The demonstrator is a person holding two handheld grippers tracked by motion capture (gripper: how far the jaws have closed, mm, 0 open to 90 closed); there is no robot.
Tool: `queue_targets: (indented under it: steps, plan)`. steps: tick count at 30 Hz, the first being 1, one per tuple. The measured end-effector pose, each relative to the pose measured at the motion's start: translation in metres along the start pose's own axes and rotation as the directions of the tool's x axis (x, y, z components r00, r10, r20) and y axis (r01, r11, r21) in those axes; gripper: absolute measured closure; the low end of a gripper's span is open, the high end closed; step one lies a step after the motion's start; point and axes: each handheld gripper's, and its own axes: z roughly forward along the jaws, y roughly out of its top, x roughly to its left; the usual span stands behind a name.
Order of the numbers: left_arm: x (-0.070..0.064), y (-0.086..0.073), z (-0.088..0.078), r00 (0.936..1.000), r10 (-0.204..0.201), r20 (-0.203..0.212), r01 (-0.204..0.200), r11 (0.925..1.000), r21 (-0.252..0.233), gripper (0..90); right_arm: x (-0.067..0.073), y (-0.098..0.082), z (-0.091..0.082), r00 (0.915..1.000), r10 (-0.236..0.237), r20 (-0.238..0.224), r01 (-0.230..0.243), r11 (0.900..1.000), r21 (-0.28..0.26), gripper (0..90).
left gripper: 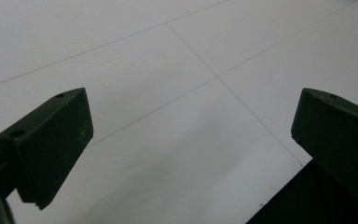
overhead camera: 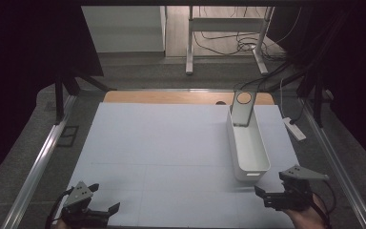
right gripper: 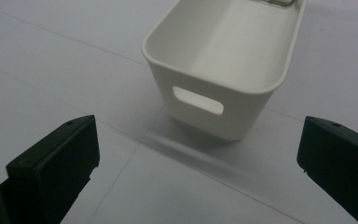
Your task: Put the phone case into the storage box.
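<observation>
A long white bin (overhead camera: 253, 174) stands on the right half of the white table mat (overhead camera: 162, 143), its handle slot facing me. A grey metal plate with a round hole (overhead camera: 242, 107) leans up out of the bin's far end. My right gripper (overhead camera: 271, 184) hovers just in front of the bin's near end, open and holding nothing. In the right gripper view the bin (right gripper: 242, 100) sits a short way ahead of the right gripper (right gripper: 198, 154). At the mat's near left corner my left gripper (overhead camera: 106, 197) is open over bare mat (left gripper: 191, 93), its jaws wide apart (left gripper: 191, 135).
A wooden table edge (overhead camera: 186, 98) shows behind the mat. A white power strip (overhead camera: 294, 128) lies to the right of the bin. Metal rails (overhead camera: 38, 162) run along both sides. Desk legs and cables (overhead camera: 238, 45) stand beyond the table.
</observation>
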Motion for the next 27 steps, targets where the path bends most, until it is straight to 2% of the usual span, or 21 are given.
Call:
queue_targets:
  steps: [9,20,24,27]
  plan:
    - [0.000,-0.001,-0.001,1.0000,-0.002,0.002,0.002,0.9999,-0.011,0.0,0.004,-0.014,-0.001,0.9998,-0.004,0.018,0.004,1.000,0.004,0.0]
    - [0.000,-0.001,-0.001,1.0000,-0.003,0.005,0.003,0.9999,-0.014,0.0,-0.001,-0.037,-0.001,0.9987,0.033,0.038,-0.034,0.999,0.031,0.0]
    - [0.000,-0.002,-0.002,1.0000,-0.007,0.006,0.007,0.9998,-0.018,0.0,0.000,-0.042,0.004,0.9984,0.020,0.052,-0.024,0.997,0.074,0.0]
    - [0.001,-0.002,-0.003,0.9999,-0.011,0.010,0.011,0.9997,-0.021,0.0,0.000,-0.042,0.005,0.9983,0.019,0.054,-0.023,0.996,0.081,0.0]
